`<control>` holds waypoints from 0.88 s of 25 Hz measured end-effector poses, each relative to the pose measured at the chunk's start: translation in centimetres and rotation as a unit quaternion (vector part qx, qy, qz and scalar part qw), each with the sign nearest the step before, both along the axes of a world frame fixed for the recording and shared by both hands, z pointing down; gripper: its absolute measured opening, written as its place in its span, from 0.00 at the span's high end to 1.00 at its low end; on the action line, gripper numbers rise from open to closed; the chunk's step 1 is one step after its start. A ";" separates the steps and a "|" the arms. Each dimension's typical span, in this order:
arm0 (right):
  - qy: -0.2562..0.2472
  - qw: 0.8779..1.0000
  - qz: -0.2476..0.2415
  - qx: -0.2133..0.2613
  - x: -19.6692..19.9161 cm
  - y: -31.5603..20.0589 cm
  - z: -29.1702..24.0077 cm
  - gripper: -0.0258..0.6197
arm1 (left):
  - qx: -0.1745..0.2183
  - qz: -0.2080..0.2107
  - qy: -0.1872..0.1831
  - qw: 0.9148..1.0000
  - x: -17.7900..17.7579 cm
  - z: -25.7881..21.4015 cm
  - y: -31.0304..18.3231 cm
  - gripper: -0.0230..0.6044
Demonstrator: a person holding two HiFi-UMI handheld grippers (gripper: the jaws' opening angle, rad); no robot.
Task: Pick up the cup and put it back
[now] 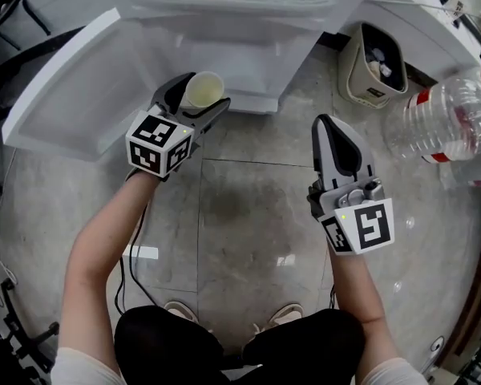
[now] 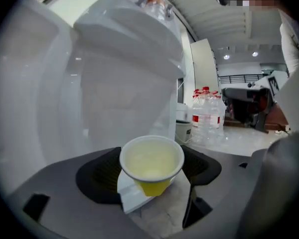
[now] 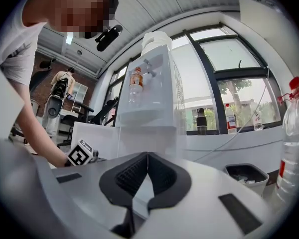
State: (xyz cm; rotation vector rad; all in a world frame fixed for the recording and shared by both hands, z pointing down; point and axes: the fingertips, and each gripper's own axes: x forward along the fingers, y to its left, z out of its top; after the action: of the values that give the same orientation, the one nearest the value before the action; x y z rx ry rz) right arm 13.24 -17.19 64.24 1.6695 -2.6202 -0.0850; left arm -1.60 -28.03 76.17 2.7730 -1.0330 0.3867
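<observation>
One cup (image 1: 203,91), yellow outside and pale inside, stands upright between the jaws of the left gripper (image 1: 196,99). The jaws are spread wide and their black pads press on the cup's sides, so the gripper carries it clear of the floor, just in front of the foot of a white water dispenser (image 1: 224,50).

The head view looks down into the cup's round mouth and hides its wall. The left gripper view shows the cup (image 2: 152,163) from the side, tapering to a yellow bottom between that gripper's (image 2: 150,172) pads, with a white corner of the dispenser (image 2: 124,63) and bare floor under it. Whether the cup holds any liquid I cannot tell.

The right gripper (image 1: 329,125) hangs well apart from the cup over open floor. Its own view shows the right gripper (image 3: 146,156) with its jaws pressed together and nothing between them. That view alone shows the dispenser (image 3: 149,88) from top to bottom, with a small bottle (image 3: 135,83) on its front and tall windows (image 3: 224,54) behind.

The floor (image 1: 240,215) is grey, glossy tile. A small bin (image 1: 374,62) stands right of the dispenser, and large clear water bottles (image 1: 441,119) with red labels lie beyond it. A black cable (image 1: 133,255) trails across the tiles near the person's shoes (image 1: 178,310).
</observation>
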 end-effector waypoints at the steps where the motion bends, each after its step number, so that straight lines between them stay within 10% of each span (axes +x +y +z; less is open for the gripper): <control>1: 0.004 1.000 0.004 -0.003 0.6 0.2 0.1 0.93 | -0.004 -0.002 -0.013 1.000 0.4 1.3 -0.9 0.35; 22: 0.033 0.998 0.044 -0.036 6.7 3.7 1.3 0.93 | -0.025 -0.077 -0.074 0.994 4.3 7.8 -9.9 0.35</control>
State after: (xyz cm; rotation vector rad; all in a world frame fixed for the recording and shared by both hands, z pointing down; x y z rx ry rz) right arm 19.94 -13.54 65.51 1.7240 -2.4684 -0.0419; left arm 2.68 -37.89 83.97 2.6317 -1.2415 0.5946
